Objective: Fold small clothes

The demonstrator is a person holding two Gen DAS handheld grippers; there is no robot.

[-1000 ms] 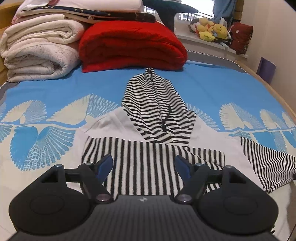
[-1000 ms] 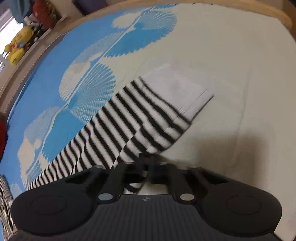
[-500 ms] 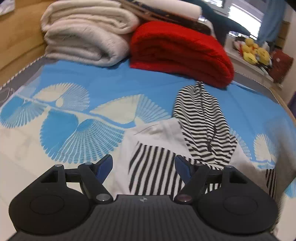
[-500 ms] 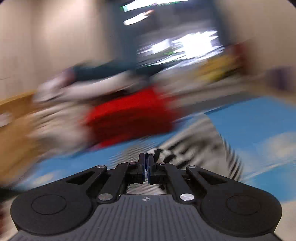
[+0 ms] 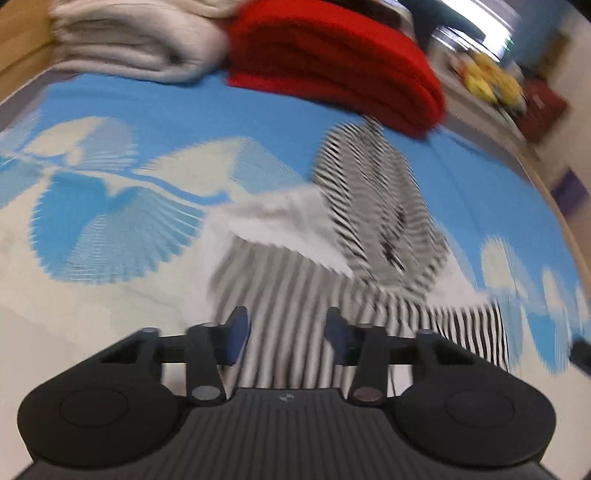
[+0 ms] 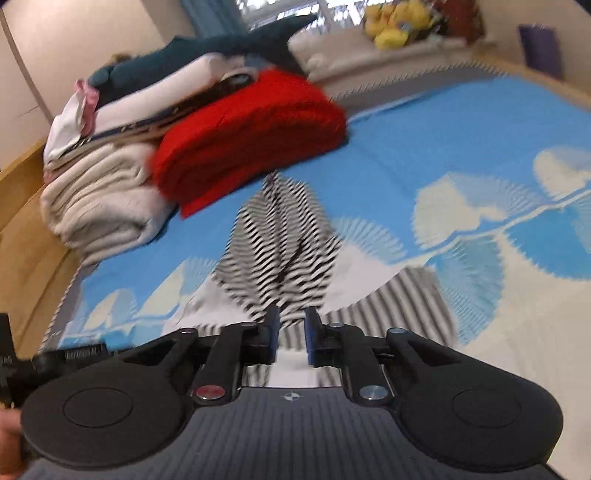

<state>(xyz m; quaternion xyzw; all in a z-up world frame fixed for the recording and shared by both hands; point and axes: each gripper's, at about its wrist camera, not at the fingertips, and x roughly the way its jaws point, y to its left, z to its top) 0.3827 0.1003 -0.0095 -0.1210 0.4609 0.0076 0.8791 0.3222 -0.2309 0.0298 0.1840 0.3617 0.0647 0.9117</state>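
Note:
A small black-and-white striped hoodie lies flat on the bed, hood pointing toward the far blankets. A striped sleeve lies folded across its lower body. My left gripper is open and empty just above the hoodie's lower body. In the right wrist view the hoodie lies ahead, hood up. My right gripper is slightly open and empty, above the hoodie's body. Both views are motion-blurred.
The bed has a blue and white fan-pattern cover. A folded red blanket and cream blankets are stacked at the far end. Yellow plush toys sit on the ledge beyond. A wooden bed frame runs along the left.
My right gripper carried the striped sleeve across onto the hoodie's body, swung up and let it go; its jaws have parted. My left gripper stayed open and shifted sideways over the hoodie.

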